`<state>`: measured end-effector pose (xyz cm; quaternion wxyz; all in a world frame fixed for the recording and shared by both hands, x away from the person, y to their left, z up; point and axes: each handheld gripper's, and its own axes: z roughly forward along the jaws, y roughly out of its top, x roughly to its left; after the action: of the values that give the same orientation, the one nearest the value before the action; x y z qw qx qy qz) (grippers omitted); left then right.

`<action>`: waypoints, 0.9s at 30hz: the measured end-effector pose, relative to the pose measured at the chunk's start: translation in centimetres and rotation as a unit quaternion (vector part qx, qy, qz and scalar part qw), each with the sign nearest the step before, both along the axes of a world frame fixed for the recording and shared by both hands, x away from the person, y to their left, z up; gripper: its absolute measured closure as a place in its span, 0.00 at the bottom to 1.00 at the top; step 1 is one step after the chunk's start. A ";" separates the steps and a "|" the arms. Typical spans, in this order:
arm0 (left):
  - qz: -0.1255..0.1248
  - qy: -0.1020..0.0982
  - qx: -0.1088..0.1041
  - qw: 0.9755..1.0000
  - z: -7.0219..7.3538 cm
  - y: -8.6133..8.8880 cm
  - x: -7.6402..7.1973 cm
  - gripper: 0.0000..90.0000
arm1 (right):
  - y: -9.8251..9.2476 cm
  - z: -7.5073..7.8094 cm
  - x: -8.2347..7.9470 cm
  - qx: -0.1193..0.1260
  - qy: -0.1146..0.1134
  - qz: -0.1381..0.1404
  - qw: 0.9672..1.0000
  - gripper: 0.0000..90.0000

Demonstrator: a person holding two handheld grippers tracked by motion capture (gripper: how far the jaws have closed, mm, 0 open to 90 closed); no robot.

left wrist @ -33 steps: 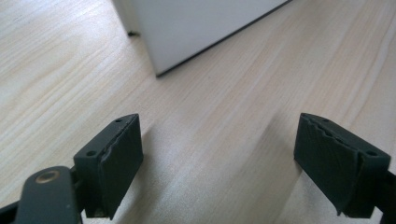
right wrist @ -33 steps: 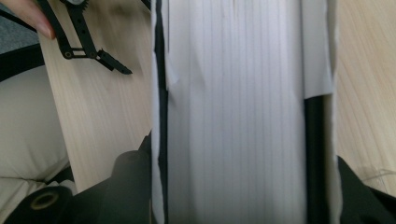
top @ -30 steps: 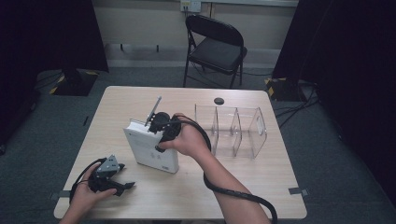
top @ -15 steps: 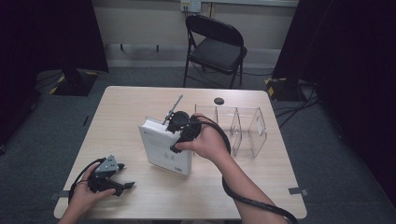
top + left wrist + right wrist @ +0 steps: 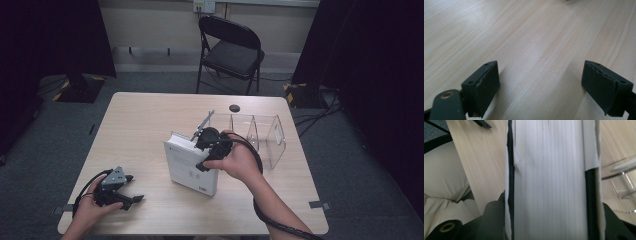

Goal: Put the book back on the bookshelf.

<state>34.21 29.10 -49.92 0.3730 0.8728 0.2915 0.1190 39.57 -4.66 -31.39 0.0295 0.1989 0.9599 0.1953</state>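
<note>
Here the right tool (image 5: 207,150) is clenched on a thick white book (image 5: 189,165), its jaws pressing either cover with the page edges between them (image 5: 549,180). The book is tilted, its lower edge on the wooden counter (image 5: 145,125). Just beyond the right tool stands a clear divided organizer (image 5: 260,137). Well to its near left, the left tool (image 5: 122,192) rests on the counter, jaws spread wide around bare wood (image 5: 541,75).

Book (image 5: 190,167) cover print too small, illegible.
</note>
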 end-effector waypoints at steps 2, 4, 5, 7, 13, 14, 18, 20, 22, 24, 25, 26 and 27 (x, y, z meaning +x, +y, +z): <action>-0.001 0.000 -0.001 1.000 0.0 0.0 0.0 0.16 | -0.5 -0.3 -0.2 -0.002 0.000 0.000 1.000 0.58; 0.000 0.000 0.000 1.000 0.0 0.0 0.0 0.15 | -1.0 -0.5 -0.2 0.006 0.002 -0.002 1.000 0.58; -0.001 0.000 0.000 1.000 0.0 0.0 0.0 0.15 | -1.3 -0.6 -0.2 0.010 0.002 -0.008 1.000 0.58; -0.004 -0.006 -0.006 1.000 -0.2 0.1 0.1 0.14 | -1.8 -0.8 -0.3 0.015 0.000 -0.014 1.000 0.58; -0.005 -0.008 -0.007 1.000 -0.2 0.1 0.1 0.14 | -1.8 -0.8 -0.6 0.007 -0.007 -0.003 1.000 0.57; -0.004 -0.007 -0.006 1.000 -0.2 0.1 0.1 0.14 | -1.8 -0.8 -0.7 0.005 -0.010 0.002 1.000 0.56; -0.005 -0.009 -0.008 1.000 -0.3 0.2 0.1 0.13 | -1.8 -0.8 -0.7 0.005 -0.013 0.004 1.000 0.55; -0.005 -0.009 -0.008 1.000 -0.3 0.2 0.1 0.13 | -1.7 -0.9 -0.7 0.004 -0.010 0.003 1.000 0.55; -0.005 -0.009 -0.009 1.000 -0.3 0.2 0.1 0.13 | -1.7 -0.8 -0.7 0.003 -0.010 0.005 1.000 0.54; -0.005 -0.009 -0.009 1.000 -0.3 0.2 0.1 0.13 | -1.5 -0.8 -0.6 -0.004 -0.010 0.005 1.000 0.53; -0.005 -0.009 -0.009 1.000 -0.3 0.2 0.1 0.13 | -1.3 -0.9 -0.5 -0.006 -0.012 0.013 1.000 0.52; -0.005 -0.009 -0.009 1.000 -0.3 0.2 0.1 0.13 | -1.3 -0.9 -0.5 -0.006 -0.012 0.013 1.000 0.52; -0.005 -0.009 -0.009 1.000 -0.3 0.2 0.1 0.13 | -1.2 -1.0 -0.4 -0.008 -0.014 0.014 1.000 0.51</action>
<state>34.31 29.29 -50.22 0.3840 0.8699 0.2844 0.1224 39.17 -5.81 -32.35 0.0416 0.1821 0.9638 0.1903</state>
